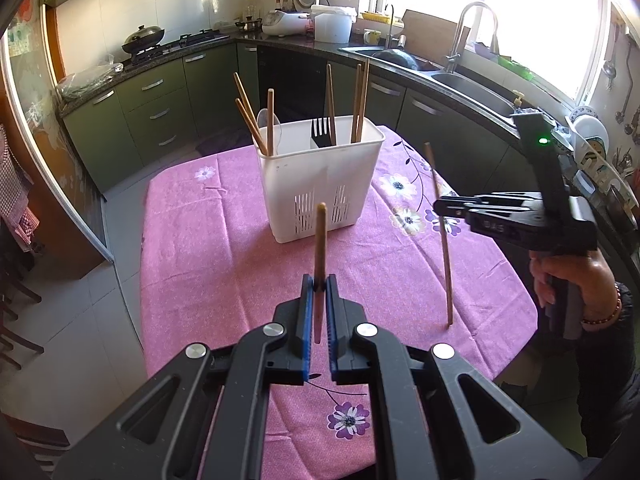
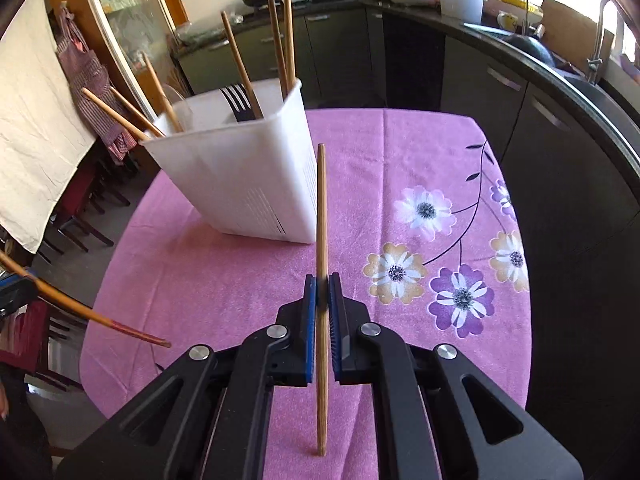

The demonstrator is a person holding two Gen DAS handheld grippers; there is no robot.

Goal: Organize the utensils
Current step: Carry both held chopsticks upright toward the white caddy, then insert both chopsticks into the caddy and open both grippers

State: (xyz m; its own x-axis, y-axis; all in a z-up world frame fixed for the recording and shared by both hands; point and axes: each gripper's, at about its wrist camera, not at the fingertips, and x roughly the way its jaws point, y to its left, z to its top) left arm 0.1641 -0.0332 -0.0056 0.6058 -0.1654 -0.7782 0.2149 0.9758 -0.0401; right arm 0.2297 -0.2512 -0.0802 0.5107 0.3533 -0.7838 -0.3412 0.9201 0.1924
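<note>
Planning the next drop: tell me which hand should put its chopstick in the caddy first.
Probably left: the left gripper faces the white caddy squarely with its chopstick; the right gripper sits off its corner.

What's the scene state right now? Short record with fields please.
surface: table with pink floral cloth
holder: white utensil holder, upright, mid table
holder contents: several chopsticks, a black fork, a pale spoon
left gripper: shut on a chopstick
right gripper: shut on another chopstick, held near upright
loose utensils on the cloth: none visible
</note>
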